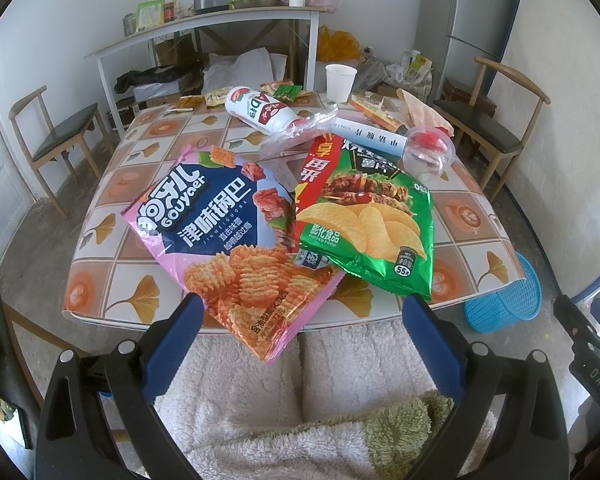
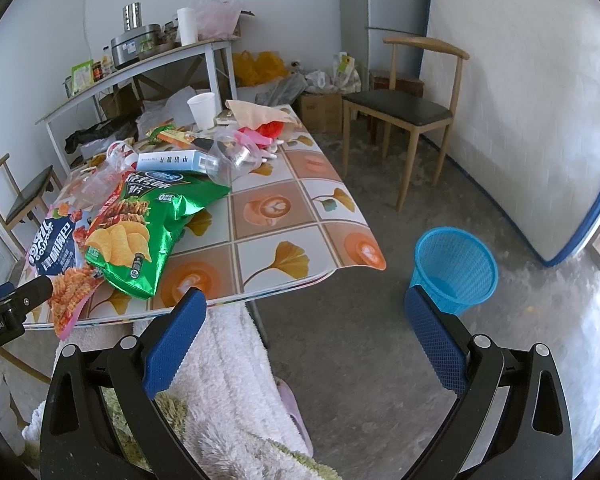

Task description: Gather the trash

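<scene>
Both tongs, left (image 1: 302, 312) and right (image 2: 306, 306), gape empty; pink bag (image 1: 236, 248) reads "GOUYAER", green chip bag (image 1: 370, 220) "55g"

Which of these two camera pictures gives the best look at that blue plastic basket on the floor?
The right wrist view: the blue basket shows whole, open top included, beyond the open right gripper. The left wrist view catches only part of it, squeezed behind the table corner.
</scene>
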{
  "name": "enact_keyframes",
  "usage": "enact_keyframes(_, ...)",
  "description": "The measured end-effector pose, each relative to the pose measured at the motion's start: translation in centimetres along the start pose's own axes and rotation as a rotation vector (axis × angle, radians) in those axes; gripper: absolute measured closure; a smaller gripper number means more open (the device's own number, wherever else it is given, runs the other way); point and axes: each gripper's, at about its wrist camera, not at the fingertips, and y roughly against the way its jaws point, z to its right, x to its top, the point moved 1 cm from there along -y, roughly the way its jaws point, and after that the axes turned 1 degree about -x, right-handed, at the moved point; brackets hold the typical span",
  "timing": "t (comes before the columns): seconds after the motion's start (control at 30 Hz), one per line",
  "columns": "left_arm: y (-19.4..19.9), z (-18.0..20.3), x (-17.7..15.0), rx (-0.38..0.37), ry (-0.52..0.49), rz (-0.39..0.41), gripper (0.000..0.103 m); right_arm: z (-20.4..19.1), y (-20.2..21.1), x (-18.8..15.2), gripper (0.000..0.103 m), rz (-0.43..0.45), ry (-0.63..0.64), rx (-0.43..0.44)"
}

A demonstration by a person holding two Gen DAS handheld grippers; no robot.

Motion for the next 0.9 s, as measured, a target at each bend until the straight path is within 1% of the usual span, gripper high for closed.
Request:
enact_keyframes(0.13,0.4,-0.8,-0.4,-0.032,0.012,0.016,0.006,-0.3,-0.1,-0.2,0.008,0.015,-0.009,0.002)
enact_keyframes(0.23,1.0,-2.0,-0.7,-0.081,0.043,0.043,0.006,-1.2,0.2,0.1,0.008,0.046,-0.005,0.011)
enact_keyframes(0.33,1.6,-3.9,-1.0,-0.149,0.094,0.084,0.006,-2.0,0.4,1.2,0.008,0.084,0.009,0.03)
enact_keyframes(0.37,2.1,-5.2,-1.1,-0.183,0.125,0.113,0.006,-2.9,0.4,1.4,0.008,0.102,0.024,0.043)
enact_keyframes(0.4,2.2,-5.6,-0.9,-0.196,0.139,0.13,0.006,-3.3,0.4,1.7,0.008,0.108,0.031,0.053)
enact_keyframes(0.53,3.0,-7.9,-0.4,-0.22,0.166,0.218,0.006,-5.4,-0.4,3.0,0.008,0.121,0.057,0.149)
enact_keyframes(0.57,3.1,-8.4,-0.3,-0.222,0.17,0.235,0.006,-6.3,-0.6,3.4,0.008,0.121,0.062,0.187)
enact_keyframes(0.6,3.2,-9.2,-0.2,-0.228,0.175,0.254,0.006,-6.6,-0.9,3.8,0.008,0.114,0.058,0.214)
enact_keyframes(0.63,3.1,-9.5,0.2,-0.233,0.18,0.264,0.006,-6.1,-1.4,4.1,0.008,0.108,0.053,0.226)
enact_keyframes(0.7,2.9,-10.5,0.8,-0.25,0.192,0.284,0.006,-6.4,-2.5,5.0,0.008,0.074,0.021,0.301)
enact_keyframes(0.77,2.8,-10.9,1.7,-0.265,0.183,0.305,0.006,-5.9,-3.7,5.8,0.008,0.039,-0.011,0.341)
enact_keyframes(0.8,2.9,-11.0,2.4,-0.267,0.162,0.32,0.006,-5.8,-4.2,6.2,0.008,0.025,-0.026,0.355)
enact_keyframes(0.9,2.3,-9.9,5.1,-0.274,0.047,0.332,0.006,-5.3,-5.3,7.4,0.008,-0.012,-0.08,0.399)
